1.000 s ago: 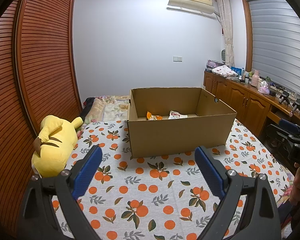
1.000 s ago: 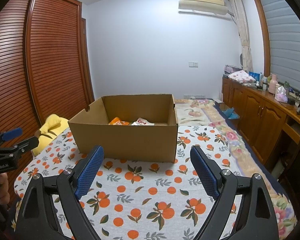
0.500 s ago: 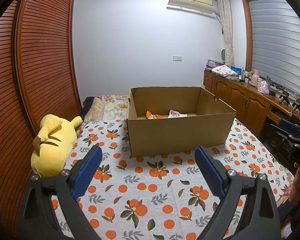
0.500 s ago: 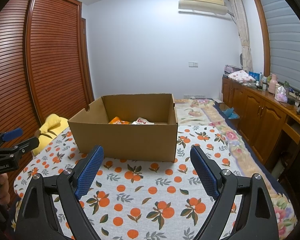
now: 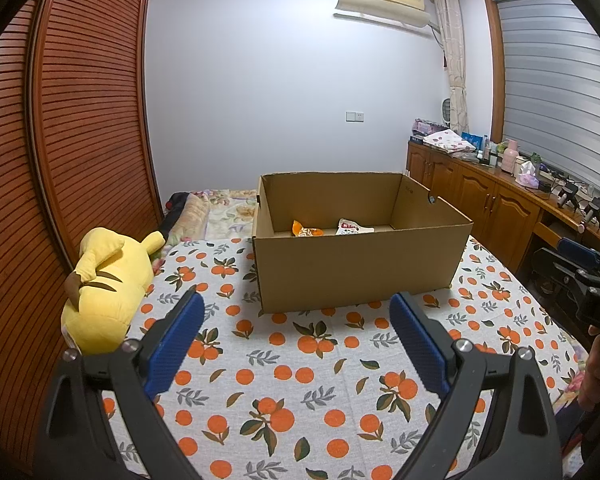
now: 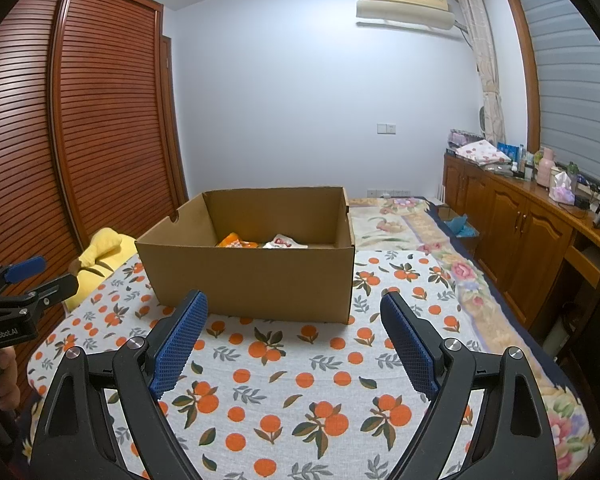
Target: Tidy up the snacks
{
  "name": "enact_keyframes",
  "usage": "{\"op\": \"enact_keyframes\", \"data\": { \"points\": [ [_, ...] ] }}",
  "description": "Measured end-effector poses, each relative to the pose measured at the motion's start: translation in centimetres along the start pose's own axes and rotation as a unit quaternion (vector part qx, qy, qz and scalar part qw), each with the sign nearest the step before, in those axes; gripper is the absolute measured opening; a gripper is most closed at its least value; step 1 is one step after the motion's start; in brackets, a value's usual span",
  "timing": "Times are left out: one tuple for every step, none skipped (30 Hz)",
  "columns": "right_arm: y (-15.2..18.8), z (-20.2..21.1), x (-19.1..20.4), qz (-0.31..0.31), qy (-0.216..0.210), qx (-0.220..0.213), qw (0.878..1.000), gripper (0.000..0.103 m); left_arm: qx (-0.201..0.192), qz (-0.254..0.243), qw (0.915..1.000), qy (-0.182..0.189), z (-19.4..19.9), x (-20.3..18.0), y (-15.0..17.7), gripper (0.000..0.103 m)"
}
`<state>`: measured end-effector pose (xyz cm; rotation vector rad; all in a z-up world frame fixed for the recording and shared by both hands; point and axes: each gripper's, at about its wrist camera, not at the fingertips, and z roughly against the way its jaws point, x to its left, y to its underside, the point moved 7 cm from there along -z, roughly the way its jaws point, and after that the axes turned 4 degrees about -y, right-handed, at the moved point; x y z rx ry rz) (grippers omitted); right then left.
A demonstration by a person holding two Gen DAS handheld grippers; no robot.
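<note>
An open cardboard box (image 5: pixel 360 268) is seen standing on a bed (image 5: pixel 284 364) covered with an orange-fruit print sheet. Its long axis runs left to right across both views, and its open top faces up. Inside, on the box floor toward the far wall, 2 snack packets are lying: an orange packet (image 5: pixel 306 230) on the left and a white-and-red packet (image 5: pixel 354 227) just beside it on the right (whether they touch cannot be told). Which way each packet points cannot be made out, since the near wall hides their lower parts.

The left tongs (image 5: pixel 296 340) are held wide open over the bare sheet in front of the box, with nothing between the blue pads. The right tongs (image 6: pixel 294 340) are likewise spread wide and are empty, short of the box's near wall.

A yellow plush toy (image 5: pixel 108 288) lying against the louvred wardrobe (image 5: pixel 80 120) is shown in full only by the left wrist view; in the right wrist view only part of it is seen behind the other tongs. The floral bedding (image 6: pixel 400 224) right of the box is shown by the right wrist view alone. A wooden sideboard (image 6: pixel 516 232) along the right wall appears in both views.
</note>
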<state>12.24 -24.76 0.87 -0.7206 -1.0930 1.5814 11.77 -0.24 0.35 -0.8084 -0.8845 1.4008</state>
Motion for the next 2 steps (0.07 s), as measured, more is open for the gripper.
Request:
{"op": "enact_keyframes", "data": {
  "points": [
    [0.0, 0.05, -0.02, 0.0, 0.001, 0.0, 1.0, 0.09, 0.0, 0.0, 1.0, 0.0, 0.05, -0.07, 0.02, 0.095],
    [0.0, 0.05, -0.02, 0.0, 0.0, 0.0, 1.0, 0.09, 0.0, 0.0, 1.0, 0.0, 0.05, -0.15, 0.06, 0.095]
  ]
}}
